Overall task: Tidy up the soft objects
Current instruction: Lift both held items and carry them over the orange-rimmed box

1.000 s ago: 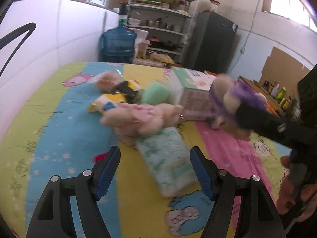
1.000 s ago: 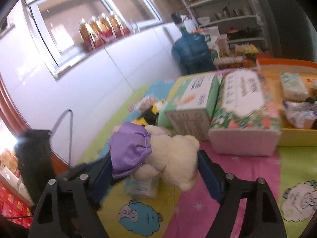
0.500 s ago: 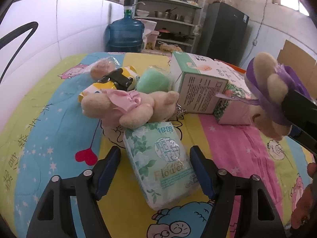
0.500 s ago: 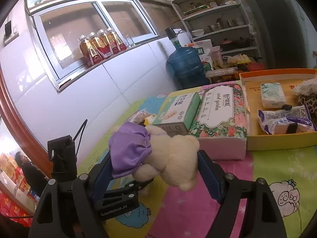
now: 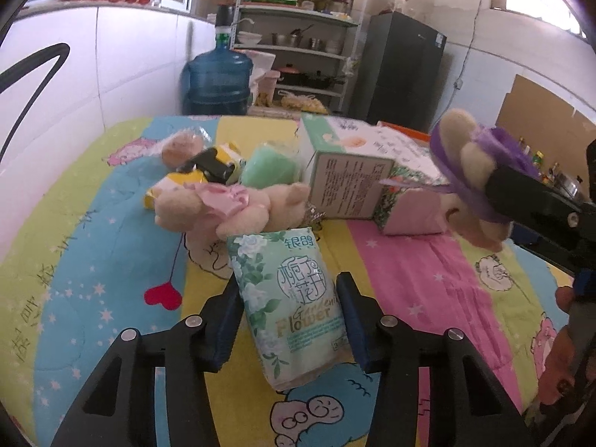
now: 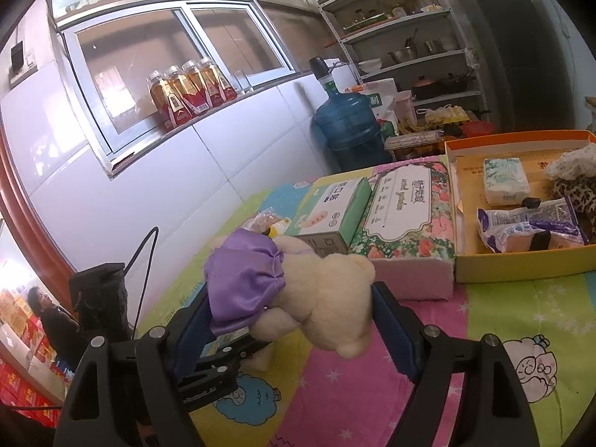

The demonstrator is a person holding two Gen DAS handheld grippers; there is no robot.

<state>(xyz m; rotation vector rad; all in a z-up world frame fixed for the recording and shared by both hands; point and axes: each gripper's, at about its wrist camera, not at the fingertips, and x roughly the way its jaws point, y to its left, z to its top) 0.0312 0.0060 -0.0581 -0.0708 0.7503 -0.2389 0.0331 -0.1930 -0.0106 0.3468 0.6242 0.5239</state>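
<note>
- Orange box [image 6: 521, 260]: landmark, at the far right end of the cloth [image 5: 93, 260]. Already holds a white tissue pack [image 6: 506, 180], a purple-printed bag [image 6: 529, 223] and a leopard-print plush [image 6: 575, 190]. Judged: sorting partly done.
- Floral carton [image 6: 406, 223] and green carton [image 6: 331, 212]: side by side, touching the box's left wall. Hard-sided; probably not part of the sorting.
- Left gripper [image 5: 288, 320]: well left of the box, jaws closing around the flower tissue pack [image 5: 290, 309]. Pack sits between the pads; the pads look to be touching its sides, no squeeze visible. Pack not yet lifted.
- Right gripper [image 6: 287, 316]: nearer the box, clear of the cloth, jaws wide but pinching the purple bear [image 6: 298, 287]. Judged: next to go in.
- Pink bear [image 5: 223, 208]: lying beyond the flower pack, far from the box. Untouched.
- Green sponge [image 5: 270, 165], yellow packet [image 5: 178, 182], wrapped bun [image 5: 182, 145]: clustered behind the pink bear. All still to sort.
</note>
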